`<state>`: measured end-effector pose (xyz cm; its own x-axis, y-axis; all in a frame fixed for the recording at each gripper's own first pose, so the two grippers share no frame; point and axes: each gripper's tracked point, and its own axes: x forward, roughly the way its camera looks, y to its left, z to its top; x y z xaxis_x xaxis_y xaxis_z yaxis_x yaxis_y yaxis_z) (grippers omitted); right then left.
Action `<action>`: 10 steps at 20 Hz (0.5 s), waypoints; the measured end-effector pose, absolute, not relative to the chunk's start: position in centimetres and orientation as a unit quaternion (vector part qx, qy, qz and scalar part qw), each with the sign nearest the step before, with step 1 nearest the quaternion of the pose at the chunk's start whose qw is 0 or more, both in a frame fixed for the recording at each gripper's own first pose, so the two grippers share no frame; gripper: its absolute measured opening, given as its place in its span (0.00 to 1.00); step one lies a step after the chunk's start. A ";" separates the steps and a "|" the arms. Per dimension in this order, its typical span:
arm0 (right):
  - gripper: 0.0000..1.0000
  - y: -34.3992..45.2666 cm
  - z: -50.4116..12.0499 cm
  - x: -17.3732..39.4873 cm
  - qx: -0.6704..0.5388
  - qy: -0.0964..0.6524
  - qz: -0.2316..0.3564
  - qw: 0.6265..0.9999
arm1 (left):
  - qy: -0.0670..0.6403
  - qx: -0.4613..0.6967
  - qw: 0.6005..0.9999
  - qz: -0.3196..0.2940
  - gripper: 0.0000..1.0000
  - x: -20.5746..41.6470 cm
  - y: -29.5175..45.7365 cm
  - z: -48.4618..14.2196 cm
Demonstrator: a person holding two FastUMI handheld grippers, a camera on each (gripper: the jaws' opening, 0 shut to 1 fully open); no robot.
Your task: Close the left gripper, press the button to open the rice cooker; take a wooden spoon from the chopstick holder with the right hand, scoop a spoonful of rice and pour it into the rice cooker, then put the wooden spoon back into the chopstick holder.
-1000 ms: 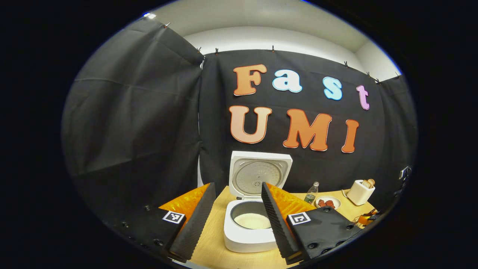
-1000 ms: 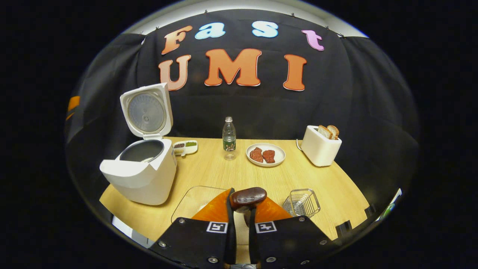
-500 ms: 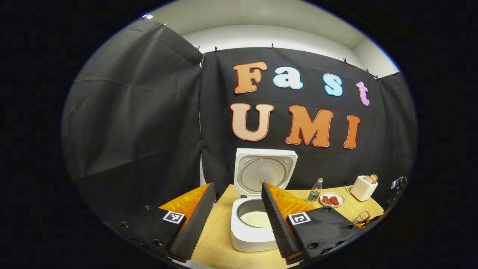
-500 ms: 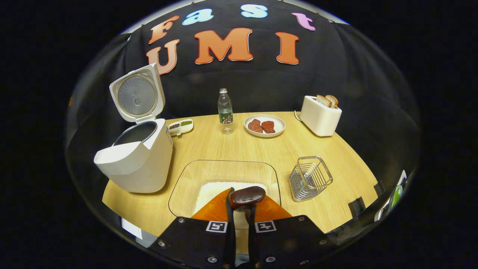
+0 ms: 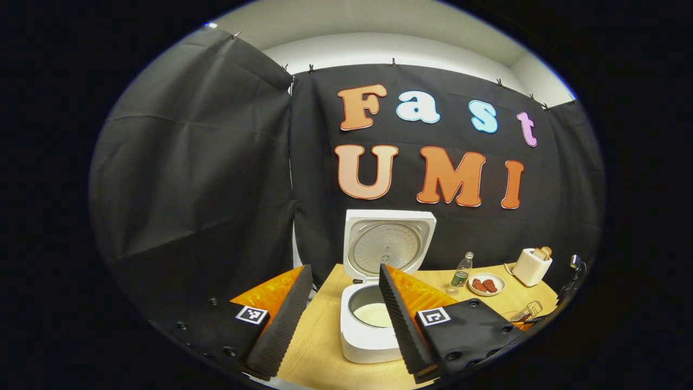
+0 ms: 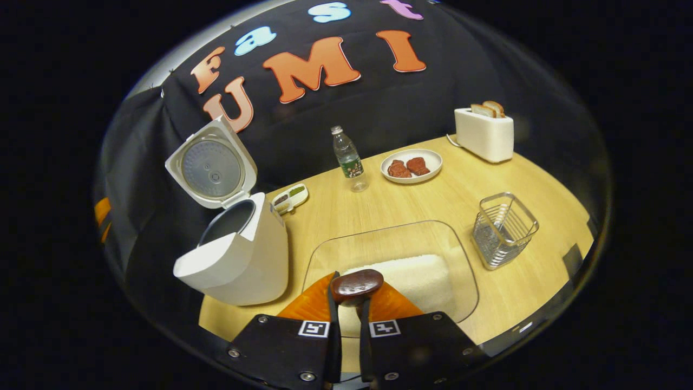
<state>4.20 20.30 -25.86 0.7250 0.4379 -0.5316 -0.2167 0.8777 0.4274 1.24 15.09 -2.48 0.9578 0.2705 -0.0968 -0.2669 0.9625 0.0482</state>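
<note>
Here the right gripper (image 6: pixel 346 303) is clamped on the spoon (image 6: pixel 357 285), held above the near edge of the glass tray (image 6: pixel 325 257) of rice (image 6: pixel 417 273). The left gripper (image 5: pixel 342 319) is wide apart, holding nothing. The cooker (image 6: pixel 238 260) stands lid-up at the table's (image 6: pixel 541 281) left edge, the holder (image 6: pixel 503 230) near its right edge.

Staged recording booth dressed as a kitchen corner, not a real home. Black cloth wall (image 5: pixel 206 179) clipped up along its top edge, plain white room wall (image 5: pixel 390 49) above. One wooden table (image 6: pixel 411 206) set with kitchen props: open rice cooker (image 6: pixel 238 254), toaster (image 6: pixel 484 134) with bread, plate of meat (image 6: pixel 411 166), water bottle (image 6: pixel 347 157), wire chopstick holder (image 6: pixel 503 230).
</note>
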 end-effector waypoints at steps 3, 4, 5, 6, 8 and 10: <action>0.13 20.3 -26.6 4.9 0.248 0.345 0.165 0.890 | 0.052 0.014 0.989 0.137 0.86 1.2 15.2 -2.6; 0.13 20.1 -26.9 5.2 0.273 0.353 0.156 0.881 | 0.052 0.013 0.989 0.138 0.86 1.1 15.2 -2.5; 0.13 19.6 -27.1 5.4 0.302 0.361 0.145 0.870 | 0.052 0.013 0.989 0.137 0.86 1.1 15.1 -2.5; 0.12 19.3 -27.5 5.7 0.330 0.369 0.134 0.858 | 0.052 0.014 0.989 0.137 0.86 1.1 15.1 -2.6; 0.13 18.8 -28.2 5.9 0.375 0.383 0.116 0.836 | 0.052 0.016 0.989 0.136 0.86 1.1 14.9 -2.5; 0.13 18.3 -28.4 5.7 0.409 0.387 0.110 0.819 | 0.050 0.017 0.990 0.135 0.91 1.2 14.6 -2.2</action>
